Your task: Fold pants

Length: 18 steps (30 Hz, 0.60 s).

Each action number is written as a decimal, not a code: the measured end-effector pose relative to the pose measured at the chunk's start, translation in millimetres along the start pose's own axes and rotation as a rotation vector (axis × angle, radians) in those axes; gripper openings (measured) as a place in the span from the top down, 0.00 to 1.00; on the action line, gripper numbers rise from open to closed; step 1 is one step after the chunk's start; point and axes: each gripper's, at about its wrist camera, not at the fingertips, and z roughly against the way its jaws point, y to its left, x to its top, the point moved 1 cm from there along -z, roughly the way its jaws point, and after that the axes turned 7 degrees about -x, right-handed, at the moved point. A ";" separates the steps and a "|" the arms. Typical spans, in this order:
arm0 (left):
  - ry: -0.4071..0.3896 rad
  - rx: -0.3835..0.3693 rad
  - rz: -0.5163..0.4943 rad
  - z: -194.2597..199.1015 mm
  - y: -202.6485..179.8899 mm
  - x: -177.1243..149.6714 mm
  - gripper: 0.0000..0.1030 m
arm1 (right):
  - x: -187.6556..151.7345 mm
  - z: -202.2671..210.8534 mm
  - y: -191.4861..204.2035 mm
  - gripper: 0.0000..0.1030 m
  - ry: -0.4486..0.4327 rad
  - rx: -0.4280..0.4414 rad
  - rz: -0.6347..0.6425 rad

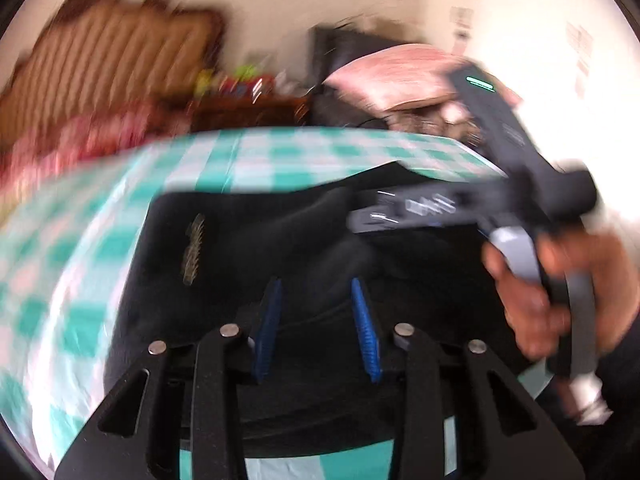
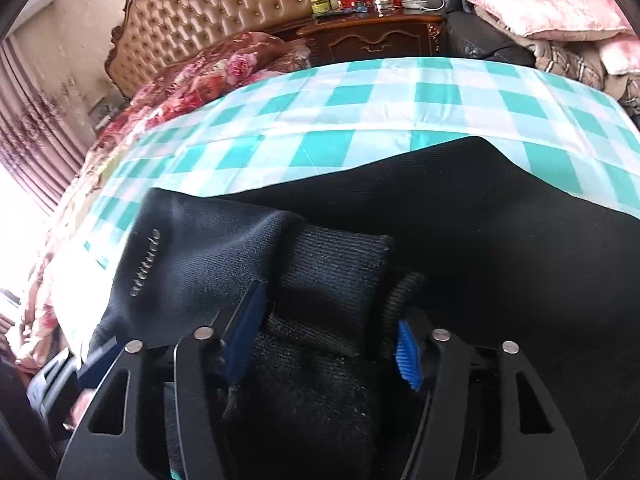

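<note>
Right gripper (image 2: 326,332), blue-padded, grasps a bunched ribbed cuff of the black knit pants (image 2: 460,232); fabric fills its jaws. Left gripper (image 1: 318,326) hangs released, blue pads apart above the same pants, nothing between them. Pants lie directly ahead on the teal-and-white checked cloth (image 2: 360,100). Beyond, a dark wooden nightstand (image 2: 372,36) carries small jars.

Bare checked cloth (image 2: 360,96) on the desk lies open across the frame's middle. The pants (image 2: 480,216) fill the lower half; bed (image 2: 208,64) and nightstand (image 2: 372,36) block the top.
</note>
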 end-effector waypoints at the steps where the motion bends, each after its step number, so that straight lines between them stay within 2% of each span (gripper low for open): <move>1: -0.012 0.004 -0.051 1.8 -9.6 -0.4 0.55 | 2.3 -1.4 -7.4 0.43 0.024 0.044 -0.035; 4: -0.031 -0.002 -0.212 4.0 -40.8 -3.9 0.51 | 5.7 -4.1 -22.9 0.41 0.055 0.100 -0.100; 5: -0.031 0.007 -0.264 3.3 -49.6 -6.8 0.48 | 6.8 -3.9 -27.3 0.36 0.057 0.110 -0.118; 6: -0.026 0.029 -0.334 0.1 -61.1 -10.7 0.48 | 7.8 -4.4 -31.3 0.36 0.059 0.119 -0.133; 8: -0.006 0.042 -0.409 -7.1 -74.4 -17.5 0.47 | 9.7 -5.8 -34.5 0.36 0.065 0.129 -0.138; 10: 0.024 0.065 -0.435 -17.0 -81.9 -21.1 0.47 | 10.7 -7.6 -32.3 0.46 0.071 0.117 -0.120; 11: 0.040 0.082 -0.446 -23.4 -84.1 -21.2 0.48 | 10.3 -8.6 -29.9 0.60 0.078 0.134 -0.117; 12: 0.043 0.081 -0.443 -26.0 -84.3 -19.7 0.51 | 11.3 -9.1 -29.4 0.65 0.079 0.145 -0.120; 14: 0.066 0.068 -0.430 -29.4 -84.4 -18.4 0.74 | 13.3 -5.5 -25.0 0.70 0.066 0.128 -0.092; 15: 0.058 0.099 -0.439 -28.7 -86.8 -16.3 0.79 | 14.3 -2.6 -22.9 0.76 0.056 0.119 -0.077; 18: 0.031 0.098 -0.423 -24.6 -86.8 -10.7 0.82 | 17.4 8.1 -23.1 0.83 0.030 0.126 -0.064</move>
